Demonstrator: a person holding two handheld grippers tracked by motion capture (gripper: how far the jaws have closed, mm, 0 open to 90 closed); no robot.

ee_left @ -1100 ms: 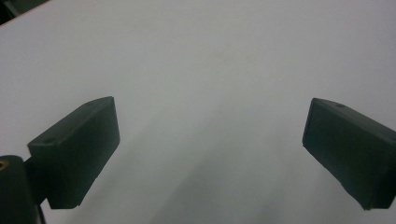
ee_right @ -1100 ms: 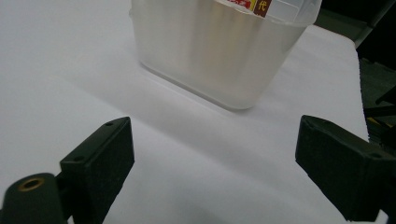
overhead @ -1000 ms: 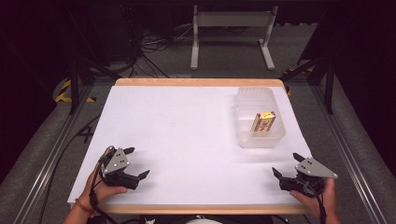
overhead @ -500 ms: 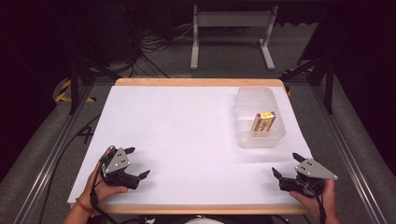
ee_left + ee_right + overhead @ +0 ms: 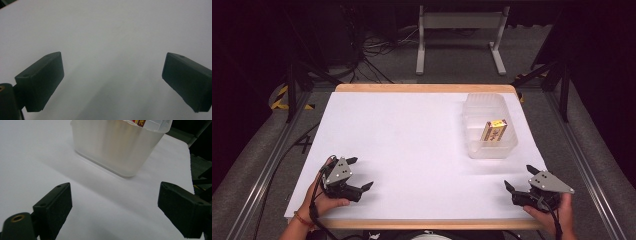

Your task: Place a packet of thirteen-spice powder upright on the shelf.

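Nearest you, your left claw (image 5: 353,174) rests at the near left corner of the white worktop (image 5: 412,145), jaws spread wide over bare surface, holding nothing. Your right claw (image 5: 519,179) sits at the near right corner, jaws just as wide and empty, aimed toward the clear plastic tub (image 5: 490,125) farther back on the right side.

In that tub a small yellow and red box (image 5: 494,130) leans tilted against the inside (its print is too small to read). I'd judge the box light and stiff, likely cardboard, easy to crush if you squeeze hard; take it across its two narrow long sides. The tub looks thin-walled, light and a little slick, so it may skate if nudged; steady it by the rim.

Compared with half a second ago, nothing has moved: both claws, tub and box sit where they were
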